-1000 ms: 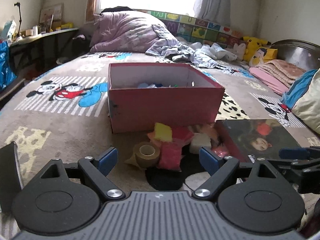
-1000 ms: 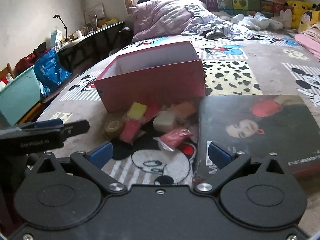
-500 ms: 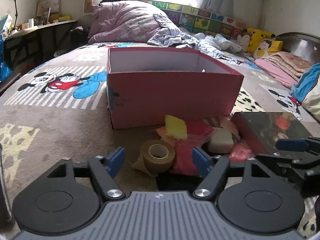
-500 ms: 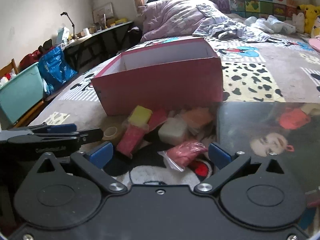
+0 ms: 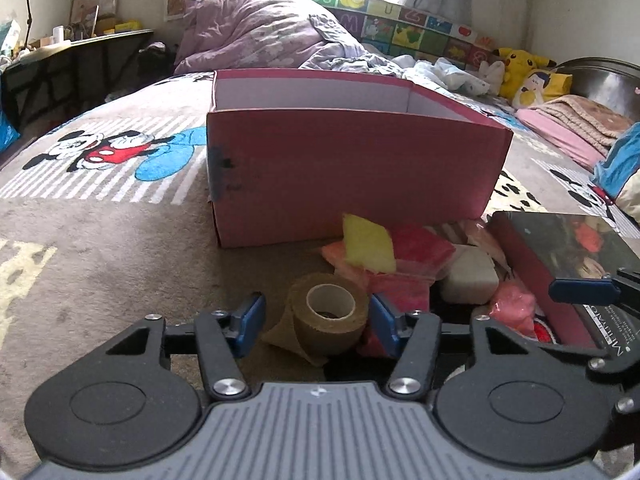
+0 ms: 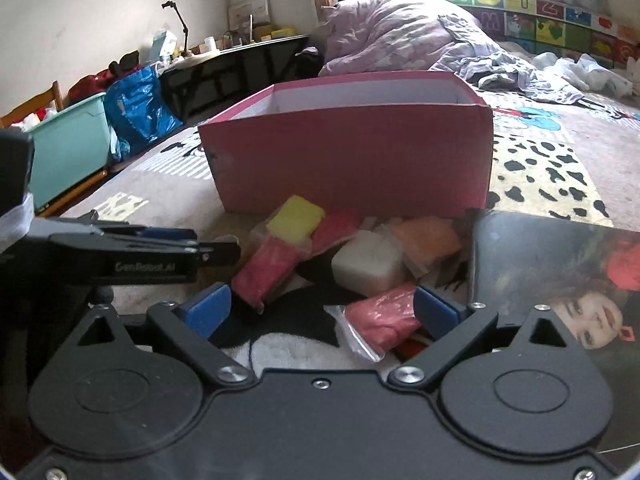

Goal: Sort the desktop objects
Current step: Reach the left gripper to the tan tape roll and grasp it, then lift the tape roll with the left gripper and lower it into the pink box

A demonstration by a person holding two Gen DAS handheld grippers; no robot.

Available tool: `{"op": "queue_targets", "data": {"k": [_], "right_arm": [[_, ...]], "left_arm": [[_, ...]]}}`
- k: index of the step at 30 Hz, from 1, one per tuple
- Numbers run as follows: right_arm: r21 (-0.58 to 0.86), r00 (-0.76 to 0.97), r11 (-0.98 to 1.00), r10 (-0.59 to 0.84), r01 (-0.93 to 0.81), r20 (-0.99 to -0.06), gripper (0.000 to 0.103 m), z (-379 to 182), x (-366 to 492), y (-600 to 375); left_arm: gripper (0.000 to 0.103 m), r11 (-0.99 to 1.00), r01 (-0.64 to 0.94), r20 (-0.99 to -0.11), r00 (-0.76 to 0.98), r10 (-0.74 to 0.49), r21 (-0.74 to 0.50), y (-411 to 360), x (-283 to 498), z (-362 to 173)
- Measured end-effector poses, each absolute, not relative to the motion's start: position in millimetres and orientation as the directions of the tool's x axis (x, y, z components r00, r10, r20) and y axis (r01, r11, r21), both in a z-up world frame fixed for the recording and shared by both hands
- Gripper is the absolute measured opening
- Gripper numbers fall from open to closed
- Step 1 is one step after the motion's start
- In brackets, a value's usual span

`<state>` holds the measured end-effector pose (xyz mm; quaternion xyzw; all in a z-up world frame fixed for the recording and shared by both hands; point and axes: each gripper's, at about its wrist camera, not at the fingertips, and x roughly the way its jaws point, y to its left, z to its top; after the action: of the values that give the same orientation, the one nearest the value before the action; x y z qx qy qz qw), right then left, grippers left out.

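Tape first, I reckon: brown paper tape roll (image 5: 329, 312) on the blanket sits between the left gripper (image 5: 317, 321)'s spread fingers, nothing held. Light, stiff-ish; pinch its outer sides. Right gripper (image 6: 322, 309) gapes too.

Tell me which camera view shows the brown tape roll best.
The left wrist view: the brown tape roll sits whole between the open left claw. In the right wrist view that claw's body hides nearly all of it.

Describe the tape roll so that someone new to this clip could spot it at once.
Find the big pink box on the cartoon blanket; a pile of small bagged blocks lies before its near wall. At the pile's left edge, between the open left gripper fingers, sits the tape roll: the only brown, ring-shaped item.
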<state>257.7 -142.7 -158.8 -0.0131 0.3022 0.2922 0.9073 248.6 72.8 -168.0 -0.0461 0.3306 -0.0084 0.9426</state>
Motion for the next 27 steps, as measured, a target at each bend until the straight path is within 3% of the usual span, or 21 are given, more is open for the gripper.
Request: {"op": "queue_targets", "data": {"k": [9, 16, 27], "right_arm": [[0.123, 0.649, 0.837, 0.497, -0.533, -0.575, 0.100, -166.6, 260.7, -144.1], [0.075, 0.646, 0.826, 0.491, -0.559, -0.585, 0.084, -173.2, 259.3, -135.3], [-0.014, 0.692, 0.844, 0.429, -0.536, -0.580, 0.083, -176.0, 263.0, -131.2]], "left_arm": [[0.046, 0.998, 0.001, -0.618, 0.785, -0.038, -0.061, 65.7, 253.6, -174.7], [0.044, 0.998, 0.002, -0.606, 0.795, -0.039, -0.061, 66.4, 250.3, -174.8], [0.043, 0.997, -0.008, -0.577, 0.816, -0.037, -0.076, 68.8, 238.1, -161.0]]}}
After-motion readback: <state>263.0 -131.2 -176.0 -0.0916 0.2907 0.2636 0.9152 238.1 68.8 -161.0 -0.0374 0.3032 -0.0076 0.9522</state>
